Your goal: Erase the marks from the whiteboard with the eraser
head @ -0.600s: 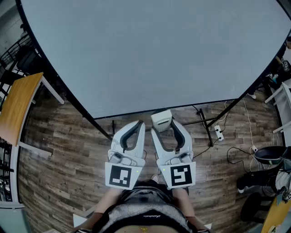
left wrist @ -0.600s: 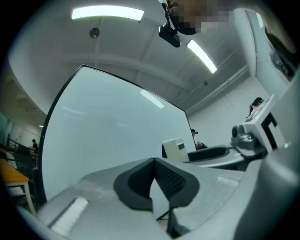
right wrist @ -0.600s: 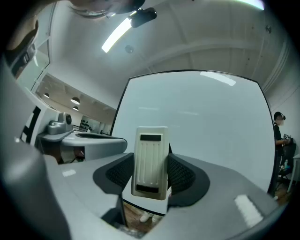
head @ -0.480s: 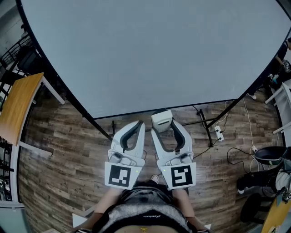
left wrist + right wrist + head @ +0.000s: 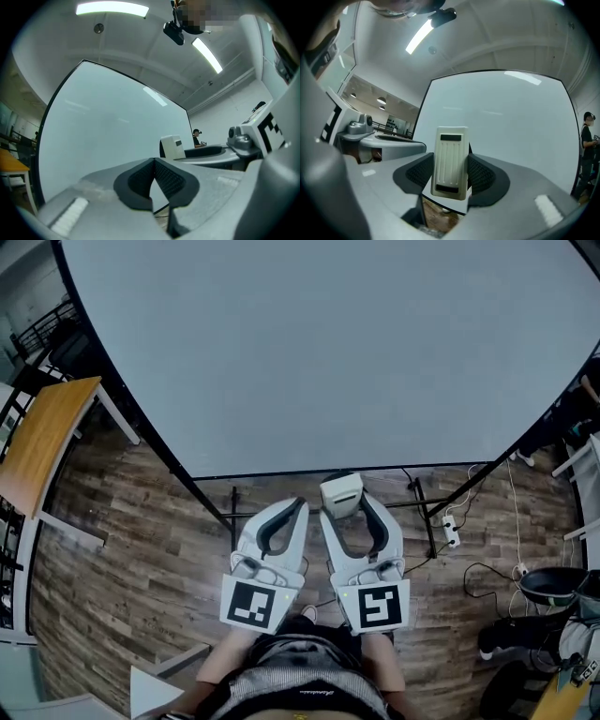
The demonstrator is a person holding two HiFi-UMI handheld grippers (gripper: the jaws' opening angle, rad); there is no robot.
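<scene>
Head view first. Barely any change from half a second back: just slid a hair lower in frame, with more whiteboard (image 5: 328,343) filling the top. Can't spot a single mark on it, so probably done wiping, or not started. Parked side by side at lower centre: left gripper (image 5: 298,506) and right gripper (image 5: 345,509), both pointing up-frame at the board's bottom edge. Eraser (image 5: 339,491) poking out of the right one, right by that edge; contact hard to call.

Left gripper view: pinched together at the tips, nothing in between, clean board at upper left.

Right gripper view: clamped on the eraser (image 5: 450,161), upright, dead centre, board behind.
</scene>
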